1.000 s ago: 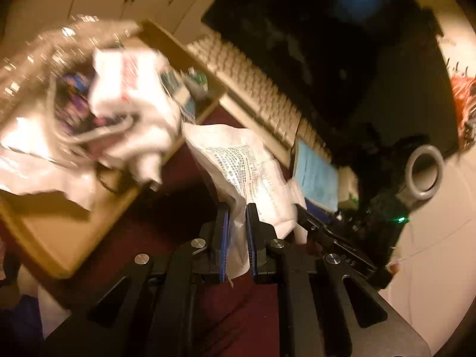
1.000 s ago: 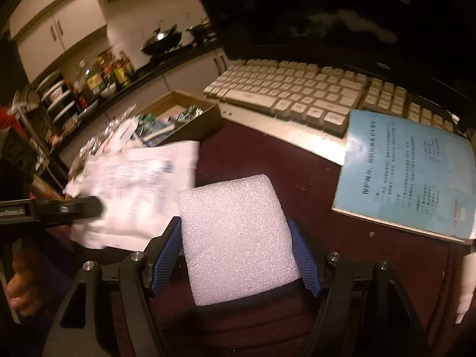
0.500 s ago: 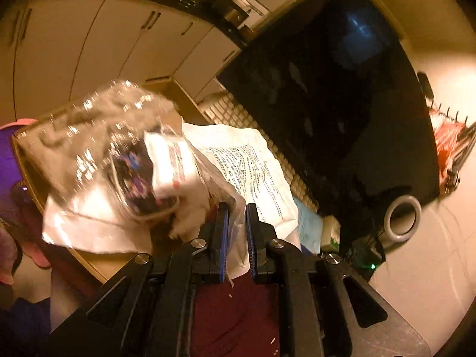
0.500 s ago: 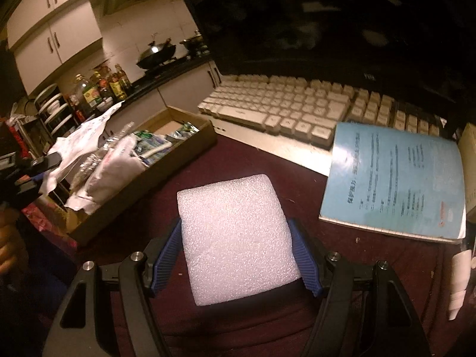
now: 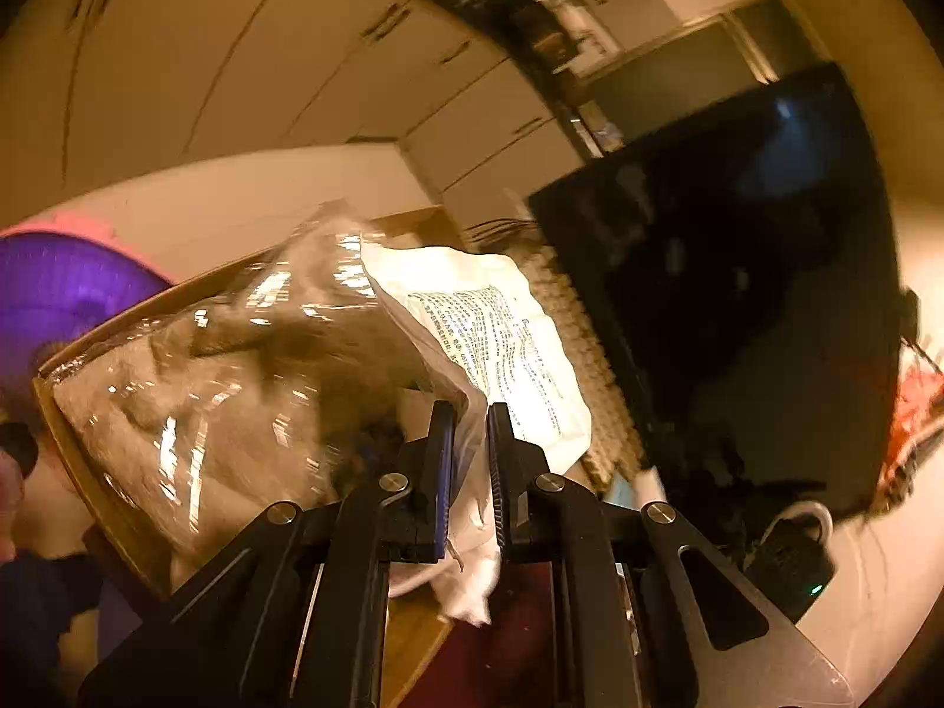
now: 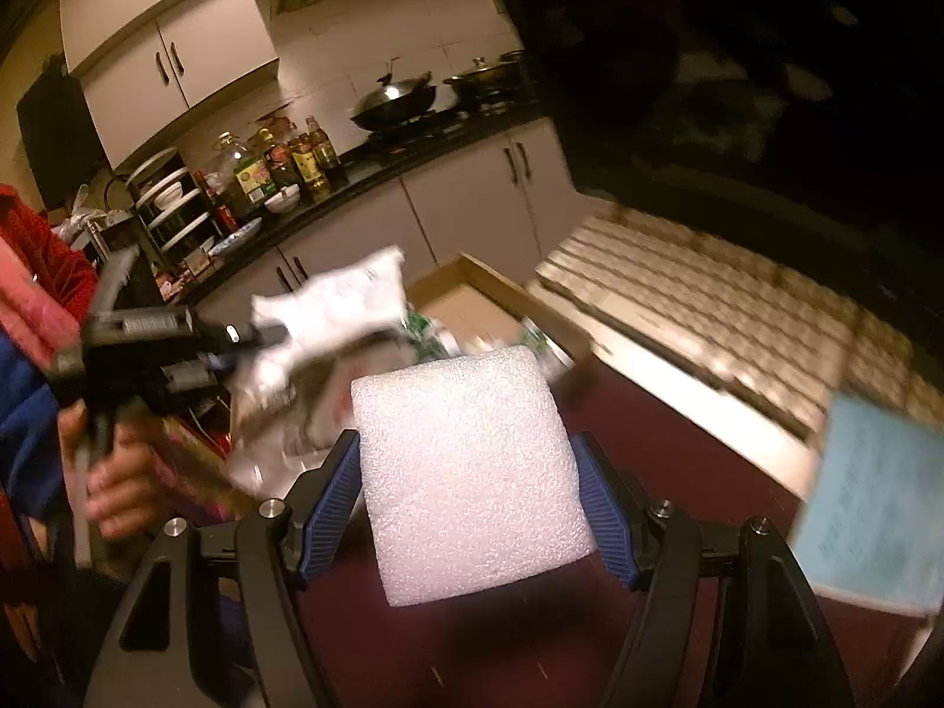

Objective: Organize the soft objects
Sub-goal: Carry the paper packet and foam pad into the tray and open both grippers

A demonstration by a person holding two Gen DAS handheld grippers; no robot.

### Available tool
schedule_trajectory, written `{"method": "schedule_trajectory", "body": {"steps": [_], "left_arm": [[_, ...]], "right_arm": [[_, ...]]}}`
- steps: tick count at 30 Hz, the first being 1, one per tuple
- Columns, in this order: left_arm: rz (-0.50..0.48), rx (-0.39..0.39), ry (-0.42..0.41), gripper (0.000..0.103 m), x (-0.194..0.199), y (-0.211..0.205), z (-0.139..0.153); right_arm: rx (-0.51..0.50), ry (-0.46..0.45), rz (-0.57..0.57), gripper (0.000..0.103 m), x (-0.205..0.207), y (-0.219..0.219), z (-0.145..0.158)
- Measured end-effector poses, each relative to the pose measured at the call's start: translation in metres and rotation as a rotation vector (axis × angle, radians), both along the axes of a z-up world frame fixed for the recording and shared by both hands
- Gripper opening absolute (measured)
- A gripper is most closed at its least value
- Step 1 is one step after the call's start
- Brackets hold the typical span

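the left gripper (image 5: 470, 448) pinches a white printed pouch (image 5: 501, 342) above the cardboard box (image 6: 501, 295); the right gripper (image 6: 466, 472) clamps a white foam block (image 6: 466, 466) over the maroon worktop (image 6: 678, 460).

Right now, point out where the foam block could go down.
Bare maroon tabletop lies between the foam block in the right gripper, the keyboard and the blue booklet. The cardboard tray is crowded with packets; the left gripper holds a printed pouch there.
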State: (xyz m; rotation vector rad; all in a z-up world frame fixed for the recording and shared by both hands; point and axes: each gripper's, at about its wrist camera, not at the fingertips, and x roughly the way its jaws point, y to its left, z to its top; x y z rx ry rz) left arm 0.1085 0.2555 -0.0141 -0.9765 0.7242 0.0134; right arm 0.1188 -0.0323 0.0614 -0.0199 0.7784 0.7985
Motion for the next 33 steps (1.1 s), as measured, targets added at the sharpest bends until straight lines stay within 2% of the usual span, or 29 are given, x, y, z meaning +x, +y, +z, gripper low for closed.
{"method": "schedule_trajectory", "body": {"steps": [5, 10, 14, 16, 18, 19, 24, 28, 33], "left_arm": [[0.023, -0.021, 0.053, 0.01, 0.011, 0.011, -0.019], [0.02, 0.037, 0.088, 0.011, 0.017, 0.001, -0.019], [-0.009, 0.081, 0.083, 0.012, 0.021, -0.007, -0.015], [-0.026, 0.085, 0.023, 0.02, 0.016, -0.012, -0.01], [-0.021, 0.092, -0.032, 0.062, 0.009, -0.014, -0.006], [-0.011, 0.103, -0.051, 0.065, 0.005, -0.017, -0.003], [-0.021, 0.226, -0.094, 0.065, -0.008, -0.036, 0.012], [-0.02, 0.228, -0.101, 0.065, -0.017, -0.043, 0.012], [0.026, 0.3, -0.087, 0.065, -0.039, -0.047, 0.016]], "right_arm": [[0.017, 0.046, -0.036, 0.071, 0.043, 0.046, -0.005], [0.022, 0.102, -0.075, 0.072, 0.08, 0.081, -0.018], [-0.043, 0.158, -0.011, 0.073, 0.084, 0.102, -0.039], [-0.016, 0.136, -0.01, 0.074, 0.077, 0.097, -0.036], [0.027, 0.106, -0.019, 0.075, 0.072, 0.085, -0.025], [0.053, 0.091, -0.031, 0.077, 0.07, 0.078, -0.02], [0.135, 0.092, -0.036, 0.079, 0.066, 0.058, -0.004], [0.114, 0.127, -0.032, 0.079, 0.071, 0.065, -0.01], [0.144, 0.16, -0.017, 0.078, 0.059, 0.051, -0.018]]}}
